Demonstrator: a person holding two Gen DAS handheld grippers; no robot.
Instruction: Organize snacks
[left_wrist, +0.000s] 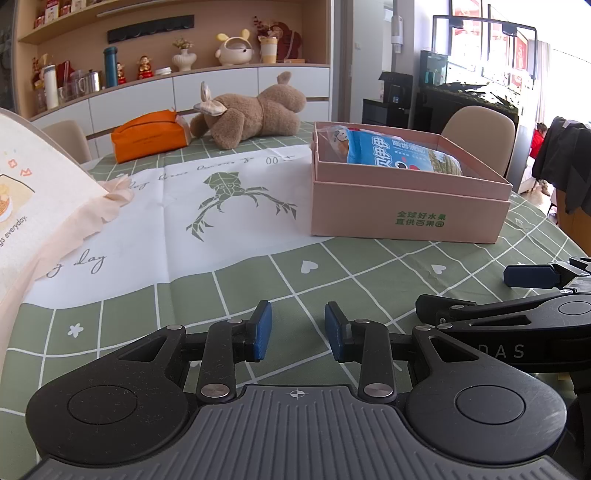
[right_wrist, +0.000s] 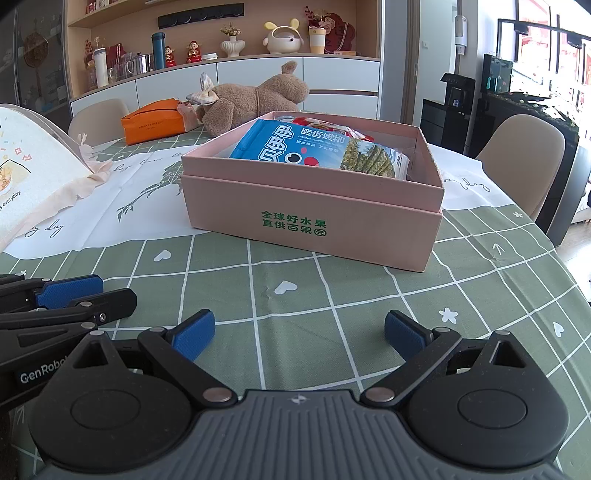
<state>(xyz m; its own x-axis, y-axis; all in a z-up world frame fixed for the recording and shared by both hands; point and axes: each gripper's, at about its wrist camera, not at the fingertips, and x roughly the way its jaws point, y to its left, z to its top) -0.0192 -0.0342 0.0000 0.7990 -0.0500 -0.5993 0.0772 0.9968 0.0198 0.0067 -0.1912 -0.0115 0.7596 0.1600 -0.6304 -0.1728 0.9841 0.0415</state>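
Snacks (right_wrist: 314, 147) sit in the pink box (right_wrist: 314, 218); your left tongs (left_wrist: 298, 330) are narrowly parted, right tongs (right_wrist: 300, 334) spread wide, both empty above the bench (right_wrist: 332, 295). Approach squarely.

You have one pink box (right_wrist: 314, 206) on the table at twelve o'clock from your right gripper, and in it you can count at least three snack packets: one blue seaweed bag (right_wrist: 295, 147) on top, one red-and-white packet (right_wrist: 325, 125) behind it, and one clear packet (left_wrist: 334, 138) at the far left corner; more may lie hidden underneath. At eleven o'clock you have one plush toy (right_wrist: 251, 99) and one orange pouch (right_wrist: 155, 123). At nine o'clock lies one cream cloth bag (right_wrist: 33, 177). You have two beige chairs (right_wrist: 528, 162) in sight.
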